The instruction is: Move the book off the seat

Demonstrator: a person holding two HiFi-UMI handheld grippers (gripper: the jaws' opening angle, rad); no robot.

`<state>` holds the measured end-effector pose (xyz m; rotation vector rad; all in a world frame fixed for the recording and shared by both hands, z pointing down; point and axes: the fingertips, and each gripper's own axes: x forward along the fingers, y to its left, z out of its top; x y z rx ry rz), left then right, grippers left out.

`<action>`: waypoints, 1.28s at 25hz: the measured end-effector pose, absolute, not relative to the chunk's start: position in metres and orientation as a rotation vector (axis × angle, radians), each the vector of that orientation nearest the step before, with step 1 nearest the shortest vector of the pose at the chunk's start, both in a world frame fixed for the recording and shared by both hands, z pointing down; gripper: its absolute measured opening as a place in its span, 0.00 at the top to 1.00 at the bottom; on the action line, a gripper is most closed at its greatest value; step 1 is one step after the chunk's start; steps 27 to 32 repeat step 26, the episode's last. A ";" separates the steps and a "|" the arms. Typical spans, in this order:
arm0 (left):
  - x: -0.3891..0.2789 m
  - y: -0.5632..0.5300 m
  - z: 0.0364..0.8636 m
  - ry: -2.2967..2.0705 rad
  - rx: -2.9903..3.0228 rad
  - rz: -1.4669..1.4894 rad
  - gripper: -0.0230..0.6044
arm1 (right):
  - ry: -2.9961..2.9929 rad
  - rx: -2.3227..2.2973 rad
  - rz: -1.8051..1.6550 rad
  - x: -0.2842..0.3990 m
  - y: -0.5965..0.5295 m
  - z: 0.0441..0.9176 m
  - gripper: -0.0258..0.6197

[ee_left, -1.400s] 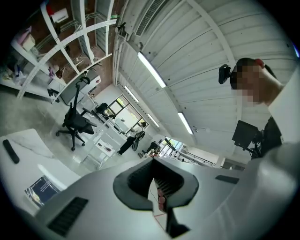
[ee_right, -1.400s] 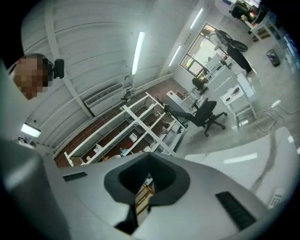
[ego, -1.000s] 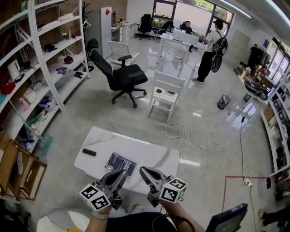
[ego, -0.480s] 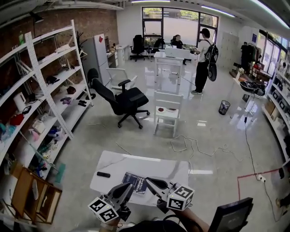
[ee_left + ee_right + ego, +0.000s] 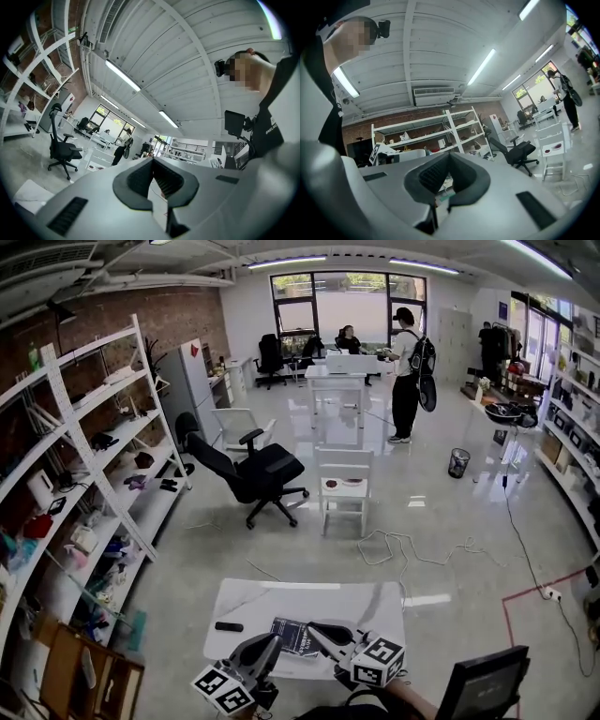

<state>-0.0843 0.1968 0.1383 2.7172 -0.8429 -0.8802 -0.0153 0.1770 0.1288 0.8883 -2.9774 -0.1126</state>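
Observation:
A dark blue book [image 5: 293, 637] lies flat on the low white table [image 5: 281, 601] just in front of me. My left gripper [image 5: 273, 640] and right gripper [image 5: 313, 628] hang over the table's near edge on either side of the book, both shut and holding nothing. In the left gripper view the left gripper [image 5: 152, 165] points up into the room with its jaws together. The right gripper [image 5: 449, 158] likewise shows closed jaws with nothing between them. Farther off stands a white chair [image 5: 344, 465] with small dark items on its seat; I cannot make out what they are.
A black remote [image 5: 229, 626] lies on the table's left part. A black office chair [image 5: 253, 474] stands left of the white chair. White shelving [image 5: 84, 456] lines the left wall. A loose cable [image 5: 412, 549] runs over the floor. A person [image 5: 405, 371] stands far back.
The head view has tilted up, so the table, book and both grippers sit lower in the picture and more of the far room shows. Both grippers stay shut and empty.

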 end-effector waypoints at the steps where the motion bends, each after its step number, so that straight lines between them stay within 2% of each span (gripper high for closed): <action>1: -0.086 0.196 0.139 -0.841 2.715 -0.877 0.96 | -2.970 0.892 -0.132 -0.017 0.177 0.130 0.94; 32: -0.086 0.177 0.149 -0.784 2.697 -0.848 0.96 | -2.957 0.988 -0.081 -0.019 0.158 0.136 0.94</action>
